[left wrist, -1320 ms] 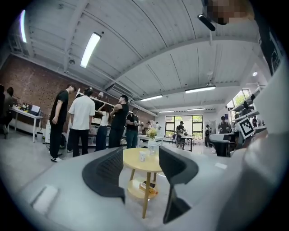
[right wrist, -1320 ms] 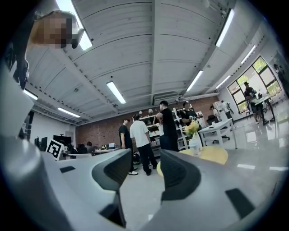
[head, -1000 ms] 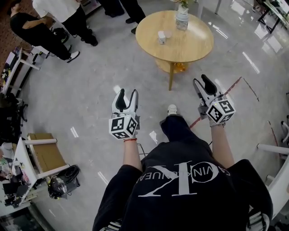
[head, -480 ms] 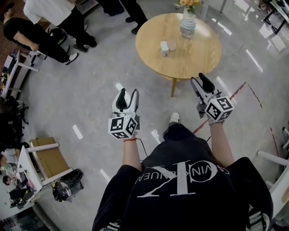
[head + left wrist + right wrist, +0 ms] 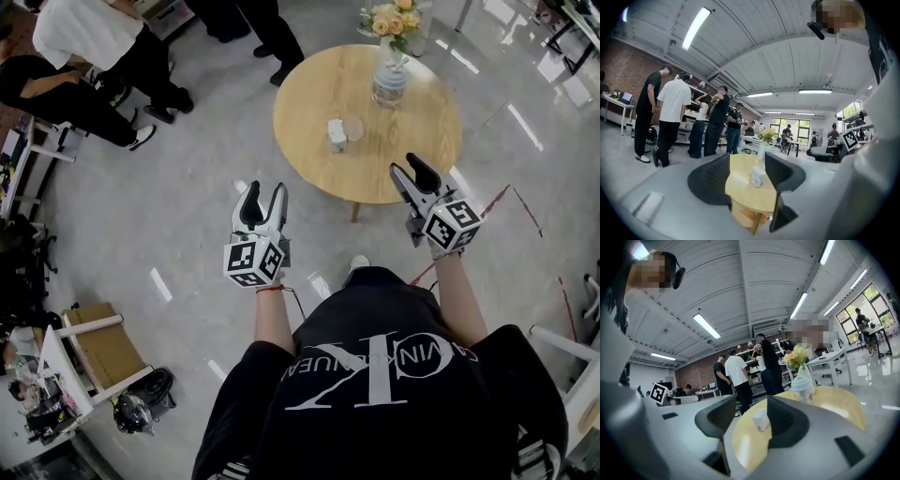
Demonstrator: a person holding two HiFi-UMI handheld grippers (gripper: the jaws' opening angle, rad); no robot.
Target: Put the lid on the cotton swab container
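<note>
As table (image 5: 412, 150) draws nearer, cotton swab container (image 5: 336, 134) closer

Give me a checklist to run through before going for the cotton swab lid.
1. Left gripper open, nothing between its jaws: ok.
2. Right gripper open, nothing between its jaws: ok.
3. Cotton swab container upright on the table: ok.
4. Lid off, lying beside the container: ok.
5. Grippers at the lid: not ok, both hang short of it.
6. Vase apart from the lid: ok.
</note>
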